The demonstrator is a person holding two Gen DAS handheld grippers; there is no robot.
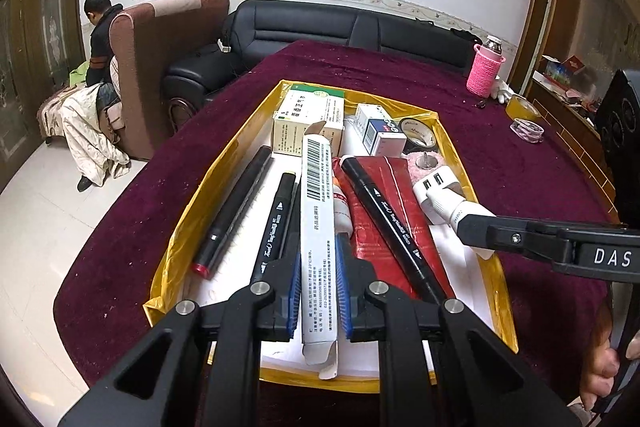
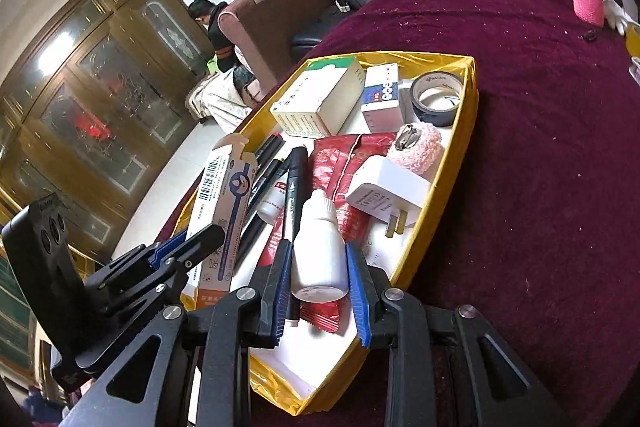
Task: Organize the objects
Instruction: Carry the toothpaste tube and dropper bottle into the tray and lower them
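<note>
- Left wrist view: the left gripper (image 1: 318, 291) has its blue pads closed on a long white carton (image 1: 317, 247), which points toward 12 o'clock over the yellow tray (image 1: 496, 291).
- At 3 o'clock, the right gripper (image 1: 476, 223) comes in holding a white bottle (image 1: 448, 205).
- Black markers (image 1: 276, 223) lie at 11 o'clock of the carton; a red packet (image 1: 376, 223) lies at 1 o'clock.
- Right wrist view: the right gripper (image 2: 320, 283) is clamped on the white bottle (image 2: 318, 251), nozzle toward 12 o'clock, above the tray (image 2: 472, 99).
- At 9 o'clock, the left gripper (image 2: 188, 247) grips the carton (image 2: 224, 211).
- A white plug (image 2: 386, 193) lies at 1 o'clock, a tape roll (image 2: 436, 99) farther off.
</note>
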